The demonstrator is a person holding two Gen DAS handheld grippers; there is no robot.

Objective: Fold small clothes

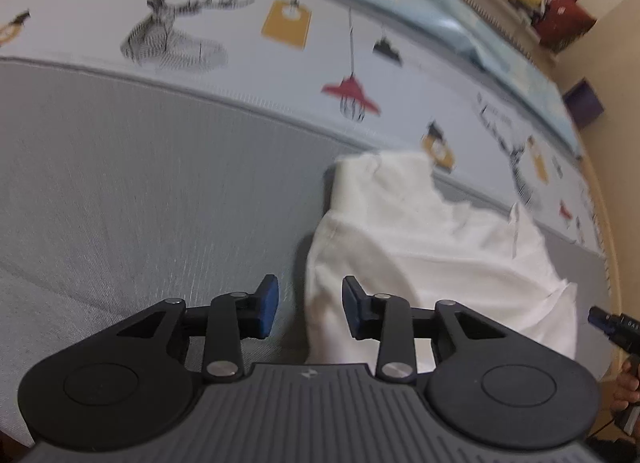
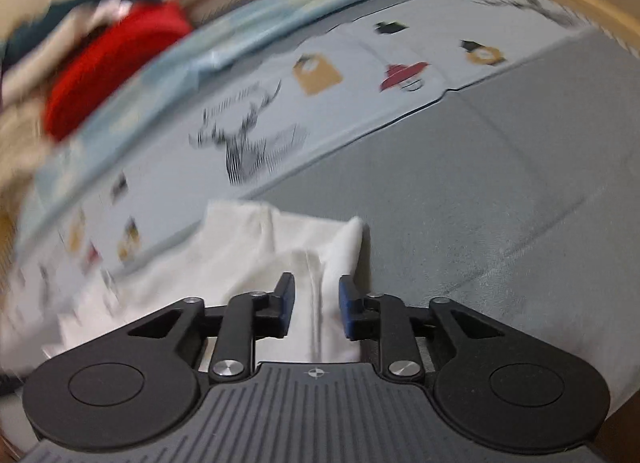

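Garment: a white garment (image 1: 432, 247) is spread on the grey bed cover (image 1: 140, 183), beside the printed sheet (image 1: 280, 63).
Left gripper (image 1: 310, 305): jaws parted, nothing clamped.
Right gripper (image 2: 316, 305): jaws parted over a fold, unpressed.

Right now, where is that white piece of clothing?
The white garment lies crumpled on the grey bedcover, beside the printed sheet. In both wrist views it sits just ahead of the grippers.

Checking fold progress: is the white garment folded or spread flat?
Partly folded: the white garment lies bunched on the grey bedding, layers overlapping, not flat.
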